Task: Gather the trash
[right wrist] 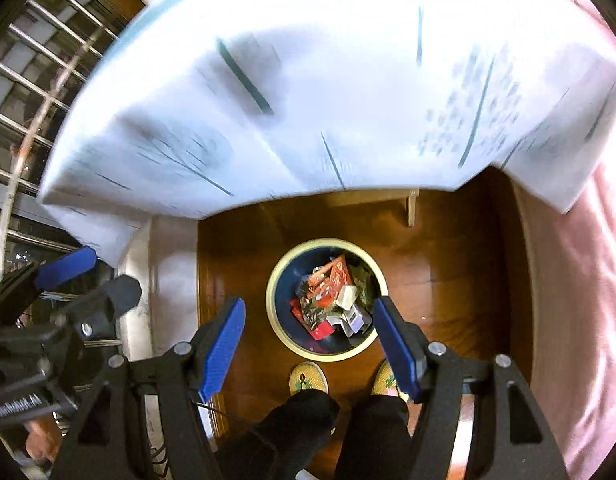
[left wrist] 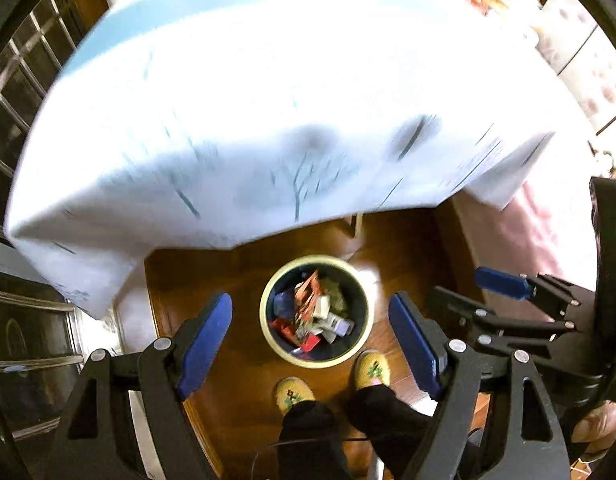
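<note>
A round bin with a cream rim [left wrist: 264, 312] [right wrist: 271, 300] stands on the wooden floor far below both grippers. It holds trash [left wrist: 310, 304] [right wrist: 328, 284]: red wrappers, small white boxes and crumpled packets. My left gripper [left wrist: 310, 302] hangs high over the bin, open, with nothing between its blue pads [left wrist: 206, 340]. My right gripper [right wrist: 308, 304] is also open and empty, level with the left one. Each gripper appears in the other's view: the right gripper [left wrist: 468, 284] at the right edge, the left gripper [right wrist: 104, 276] at the left edge.
A table under a white cloth with blue tree prints [left wrist: 268, 120] [right wrist: 308, 100] overhangs the floor just beyond the bin. The person's feet in yellow slippers [left wrist: 294, 394] [right wrist: 308, 378] stand right beside the bin. Pink fabric [right wrist: 580, 280] is on the right, a barred window [right wrist: 28, 80] on the left.
</note>
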Motion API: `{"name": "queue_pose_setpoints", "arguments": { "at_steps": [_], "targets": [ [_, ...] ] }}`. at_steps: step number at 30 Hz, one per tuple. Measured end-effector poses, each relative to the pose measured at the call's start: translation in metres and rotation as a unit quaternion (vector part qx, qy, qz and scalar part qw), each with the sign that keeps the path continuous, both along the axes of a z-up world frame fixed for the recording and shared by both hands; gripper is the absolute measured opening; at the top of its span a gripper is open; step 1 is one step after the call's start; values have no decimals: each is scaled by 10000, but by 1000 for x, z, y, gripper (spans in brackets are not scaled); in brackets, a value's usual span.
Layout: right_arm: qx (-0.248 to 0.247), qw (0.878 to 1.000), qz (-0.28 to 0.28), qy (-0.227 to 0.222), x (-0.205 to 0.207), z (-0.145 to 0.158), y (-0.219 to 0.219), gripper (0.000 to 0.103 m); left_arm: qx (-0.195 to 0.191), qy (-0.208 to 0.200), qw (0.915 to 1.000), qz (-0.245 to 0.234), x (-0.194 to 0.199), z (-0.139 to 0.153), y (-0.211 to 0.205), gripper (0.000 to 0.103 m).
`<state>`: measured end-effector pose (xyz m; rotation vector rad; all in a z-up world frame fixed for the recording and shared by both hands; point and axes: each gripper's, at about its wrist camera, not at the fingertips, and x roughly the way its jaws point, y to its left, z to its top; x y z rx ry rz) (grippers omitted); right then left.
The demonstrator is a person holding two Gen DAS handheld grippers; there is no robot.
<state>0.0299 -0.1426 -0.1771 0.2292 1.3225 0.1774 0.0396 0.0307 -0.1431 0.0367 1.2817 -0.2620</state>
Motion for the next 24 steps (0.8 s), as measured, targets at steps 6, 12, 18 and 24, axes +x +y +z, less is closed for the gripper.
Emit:
{"name": "queue_pose_setpoints", "arguments": {
  "at_steps": [6, 12, 18, 24],
  "targets": [
    [-56, 9996, 1, -287, -4, 60, -7, 67, -144, -343, 9993, -11, -2, 72, 1, 80],
    [-208, 9978, 8, -627, -6, 115, -9, 67, -214, -593, 9980, 25, -5, 122, -1, 80],
    [-168, 9952, -36, -962, -2, 160, -12, 67, -274, -821, 9962, 93, -7, 161, -5, 80],
    [-145, 9916, -108, -1282, 2, 197, -8, 67, -200, -1211, 9918, 344, -3, 190, -3, 80]
  ]
}}
